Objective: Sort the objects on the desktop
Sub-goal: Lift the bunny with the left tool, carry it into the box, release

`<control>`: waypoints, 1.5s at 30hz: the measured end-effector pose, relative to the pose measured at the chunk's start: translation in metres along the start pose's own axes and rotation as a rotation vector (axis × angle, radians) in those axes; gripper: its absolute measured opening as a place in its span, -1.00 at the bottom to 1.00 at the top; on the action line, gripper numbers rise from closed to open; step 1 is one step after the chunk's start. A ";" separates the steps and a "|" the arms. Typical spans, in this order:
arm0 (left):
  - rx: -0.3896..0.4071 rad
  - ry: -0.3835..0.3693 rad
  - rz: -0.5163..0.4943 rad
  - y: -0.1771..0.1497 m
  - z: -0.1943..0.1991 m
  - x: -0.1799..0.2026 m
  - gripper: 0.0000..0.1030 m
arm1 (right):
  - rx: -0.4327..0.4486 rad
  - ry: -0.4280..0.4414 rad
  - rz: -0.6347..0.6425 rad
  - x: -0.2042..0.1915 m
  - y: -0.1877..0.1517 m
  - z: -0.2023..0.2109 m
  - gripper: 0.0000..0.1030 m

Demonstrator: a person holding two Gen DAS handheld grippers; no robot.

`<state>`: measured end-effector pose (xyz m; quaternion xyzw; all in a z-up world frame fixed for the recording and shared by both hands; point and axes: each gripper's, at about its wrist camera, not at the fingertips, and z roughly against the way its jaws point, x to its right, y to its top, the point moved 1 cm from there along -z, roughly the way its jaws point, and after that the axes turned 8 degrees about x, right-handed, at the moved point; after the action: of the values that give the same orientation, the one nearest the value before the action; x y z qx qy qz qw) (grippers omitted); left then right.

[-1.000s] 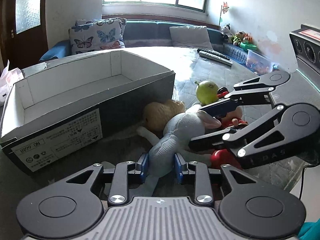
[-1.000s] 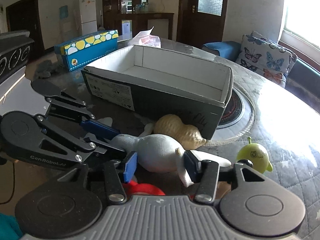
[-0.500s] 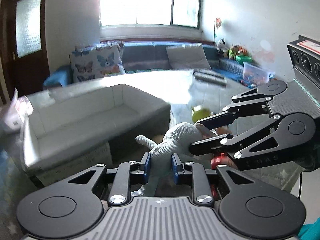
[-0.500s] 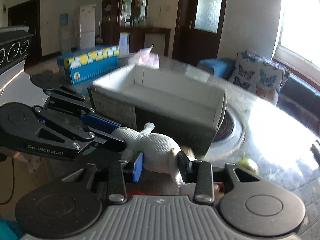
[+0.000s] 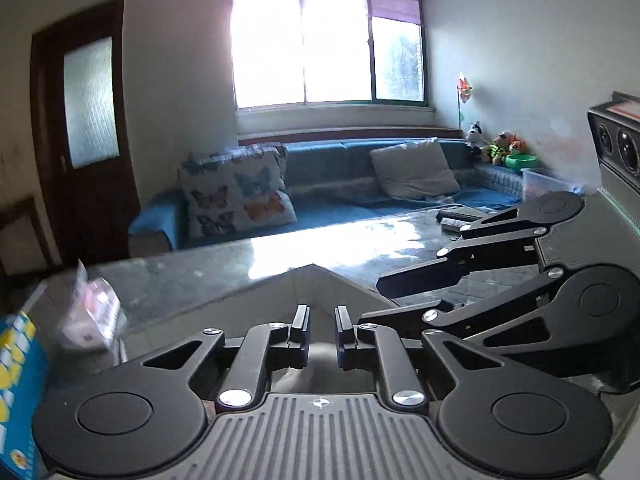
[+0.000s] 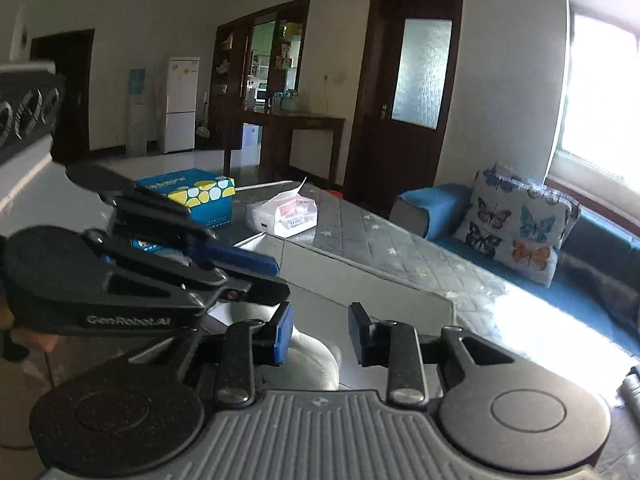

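Observation:
Both grippers hold the white plush toy together and are raised over the cardboard box [image 5: 320, 284]. In the left wrist view my left gripper [image 5: 321, 332] is shut on the toy, of which only a grey-white bit [image 5: 320, 364] shows low between the fingers. In the right wrist view my right gripper [image 6: 320, 330] is shut on the toy's rounded white body [image 6: 316, 356], which hangs under the fingers. The box's far rim [image 6: 360, 272] lies just ahead. The right gripper also shows at the right of the left wrist view [image 5: 404, 296].
A blue tissue box with dots [image 6: 196, 196] and a white tissue pack [image 6: 284, 214] stand on the table beyond the box. Remote controls [image 5: 456, 218] lie at the far right of the table [image 5: 200, 280]. A blue sofa with a butterfly cushion [image 5: 236, 196] is behind.
Both grippers have lifted the plush toy up from the table and tilted upward. The box now sits low in view, and the other toys on the table have dropped out of sight.

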<state>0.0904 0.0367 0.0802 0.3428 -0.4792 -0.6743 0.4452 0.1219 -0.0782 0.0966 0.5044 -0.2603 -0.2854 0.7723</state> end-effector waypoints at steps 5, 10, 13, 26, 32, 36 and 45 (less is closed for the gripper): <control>-0.040 -0.011 0.029 -0.019 0.003 -0.007 -0.69 | -0.041 0.009 -0.007 0.003 -0.013 0.004 -0.39; -0.081 -0.025 0.060 -0.041 0.013 -0.007 -0.68 | -0.127 0.037 -0.010 -0.002 -0.039 0.012 -0.30; -0.112 -0.034 0.073 -0.055 0.021 -0.006 -0.63 | -0.170 0.070 0.004 -0.011 -0.055 0.018 -0.15; -0.245 -0.022 0.010 -0.091 0.026 -0.006 -0.41 | -0.228 0.157 0.112 -0.047 -0.077 -0.007 0.18; -0.266 -0.035 -0.011 -0.098 0.017 -0.010 -0.40 | -0.262 0.191 0.137 -0.051 -0.079 -0.028 0.29; -0.289 -0.052 0.019 -0.107 0.011 -0.016 -0.37 | -0.293 0.207 0.170 -0.056 -0.086 -0.038 0.26; -0.277 -0.068 0.088 -0.112 0.009 -0.023 -0.46 | -0.291 0.181 0.182 -0.057 -0.088 -0.037 -0.08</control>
<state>0.0608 0.0776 -0.0231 0.2339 -0.4108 -0.7250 0.5009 0.0922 -0.0439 -0.0048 0.3852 -0.1904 -0.2024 0.8800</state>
